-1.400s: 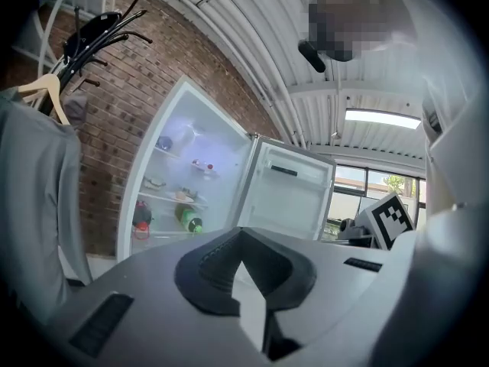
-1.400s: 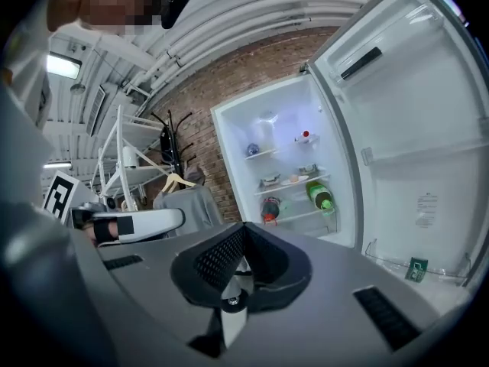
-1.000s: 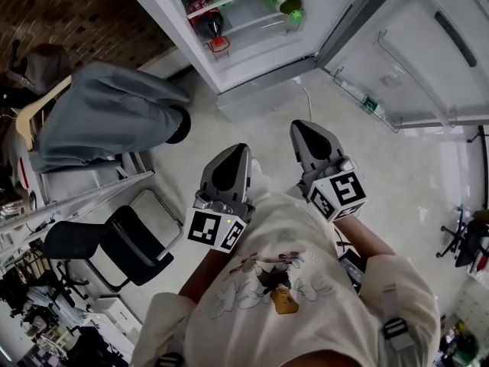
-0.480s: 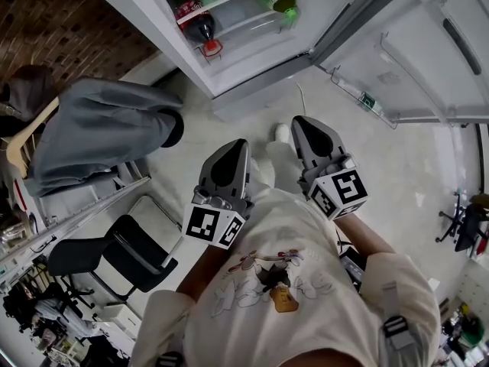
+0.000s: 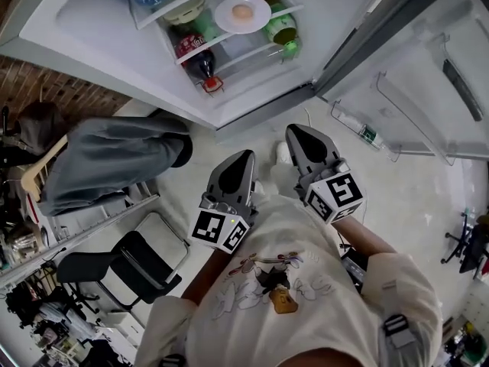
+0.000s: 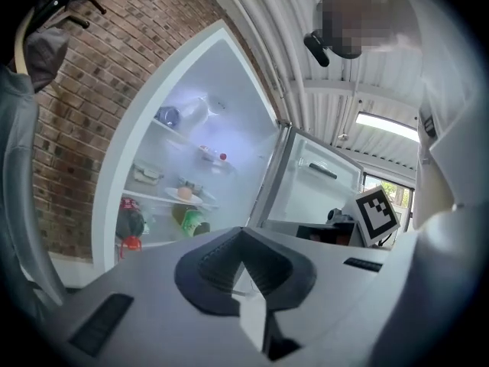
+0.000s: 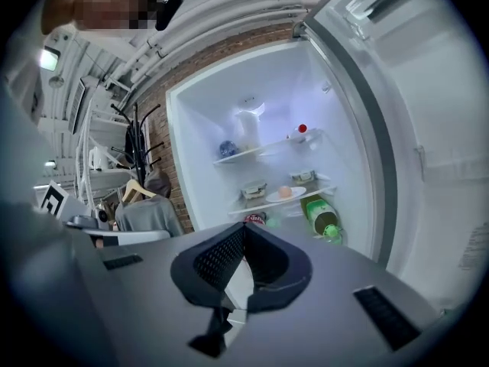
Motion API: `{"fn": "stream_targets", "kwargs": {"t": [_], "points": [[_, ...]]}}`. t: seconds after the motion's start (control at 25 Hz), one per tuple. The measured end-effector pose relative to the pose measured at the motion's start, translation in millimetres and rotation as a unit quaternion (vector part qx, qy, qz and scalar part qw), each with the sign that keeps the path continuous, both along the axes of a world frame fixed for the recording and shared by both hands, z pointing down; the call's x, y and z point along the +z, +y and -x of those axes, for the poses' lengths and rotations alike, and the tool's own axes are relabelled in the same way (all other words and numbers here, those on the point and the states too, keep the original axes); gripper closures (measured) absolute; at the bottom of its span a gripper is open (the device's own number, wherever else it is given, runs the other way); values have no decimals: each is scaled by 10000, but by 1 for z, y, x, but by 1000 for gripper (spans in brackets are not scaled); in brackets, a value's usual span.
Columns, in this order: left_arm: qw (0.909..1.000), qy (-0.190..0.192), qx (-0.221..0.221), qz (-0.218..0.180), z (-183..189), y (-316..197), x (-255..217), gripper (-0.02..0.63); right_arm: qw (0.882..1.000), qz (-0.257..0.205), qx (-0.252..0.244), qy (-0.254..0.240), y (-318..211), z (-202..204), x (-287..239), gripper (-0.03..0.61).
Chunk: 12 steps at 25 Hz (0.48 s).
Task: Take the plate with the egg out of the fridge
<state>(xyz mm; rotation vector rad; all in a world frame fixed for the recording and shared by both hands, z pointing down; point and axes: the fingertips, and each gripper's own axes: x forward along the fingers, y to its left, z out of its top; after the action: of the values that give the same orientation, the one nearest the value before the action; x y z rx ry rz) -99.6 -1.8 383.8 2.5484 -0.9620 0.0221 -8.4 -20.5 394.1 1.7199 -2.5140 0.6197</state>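
Observation:
The white plate (image 5: 242,13) with one egg (image 5: 242,11) on it stands on a glass shelf inside the open fridge (image 5: 114,48), at the top of the head view. The plate (image 6: 186,197) also shows in the left gripper view, and the plate (image 7: 286,194) sits mid-right in the right gripper view. My left gripper (image 5: 244,157) and right gripper (image 5: 299,131) are held close to my chest, well short of the fridge, pointing towards it. Both are shut on nothing. The shut jaws fill the lower part of each gripper view, left gripper (image 6: 243,239) and right gripper (image 7: 244,232).
A green bottle (image 5: 281,27) lies right of the plate and a cola bottle (image 5: 200,60) lies on the shelf below. The fridge door (image 5: 428,75) stands swung open at the right. A grey jacket on a hanger (image 5: 107,159) and a black chair (image 5: 122,258) are at the left.
The head view has moved toward the fridge, so its shelves and the plate with the egg now show fully. Both grippers stay shut near my chest.

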Motion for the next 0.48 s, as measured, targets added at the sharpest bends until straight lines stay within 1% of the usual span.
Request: {"fn": "stream_targets", "kwargs": {"t": [0.16, 0.32, 0.4, 0.48], "points": [[10000, 47, 8, 47, -27, -31, -1, 618, 9995, 43, -145, -276, -35, -16, 2, 572], [9995, 153, -195, 197, -48, -60, 2, 617, 9978, 133, -295, -578, -61, -27, 4, 572], [9988, 233, -319, 278, -57, -73, 4, 618, 9954, 184, -281, -898, -71, -33, 6, 572], [9975, 385, -438, 405, -66, -83, 5, 618, 9909, 118, -243, -1317, -81, -39, 4, 572]]}}
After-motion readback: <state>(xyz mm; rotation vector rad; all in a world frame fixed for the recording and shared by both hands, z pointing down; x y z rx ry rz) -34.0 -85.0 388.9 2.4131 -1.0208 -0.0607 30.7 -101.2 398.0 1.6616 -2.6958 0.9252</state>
